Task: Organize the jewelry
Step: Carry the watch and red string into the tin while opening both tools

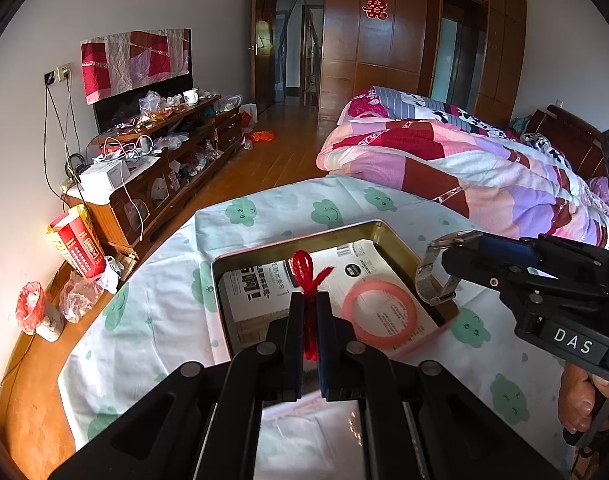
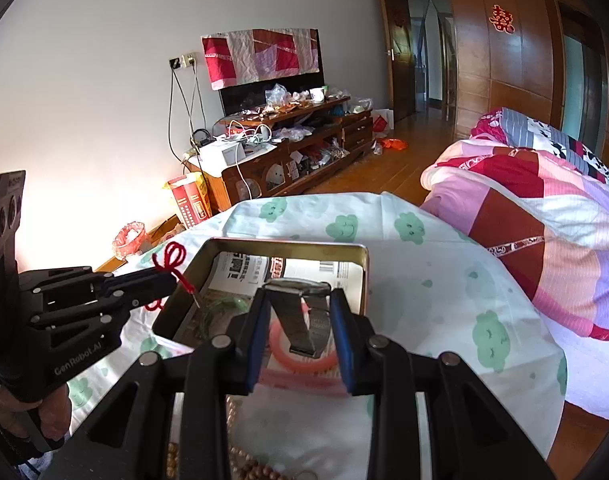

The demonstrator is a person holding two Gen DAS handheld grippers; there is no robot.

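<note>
An open metal tin [image 1: 388,236] [image 2: 362,268] lined with printed paper sits on the cloud-print cloth. A pink bangle [image 1: 380,314] [image 2: 280,346] lies inside it. My left gripper [image 1: 310,300] [image 2: 172,276] is shut on a red cord [image 1: 304,272] [image 2: 172,264] and holds it over the tin's near-left side. My right gripper [image 2: 298,296] [image 1: 452,248] is shut on a silver wristwatch [image 2: 300,316] [image 1: 436,272], held above the tin's right edge with the strap hanging down. Wooden beads [image 2: 248,466] lie on the cloth below my right gripper.
The table cloth [image 1: 264,216] covers a round table. A bed with a patchwork quilt [image 1: 464,160] stands to the right. A cluttered TV cabinet [image 1: 164,152] and a red box [image 1: 78,246] stand left by the wall.
</note>
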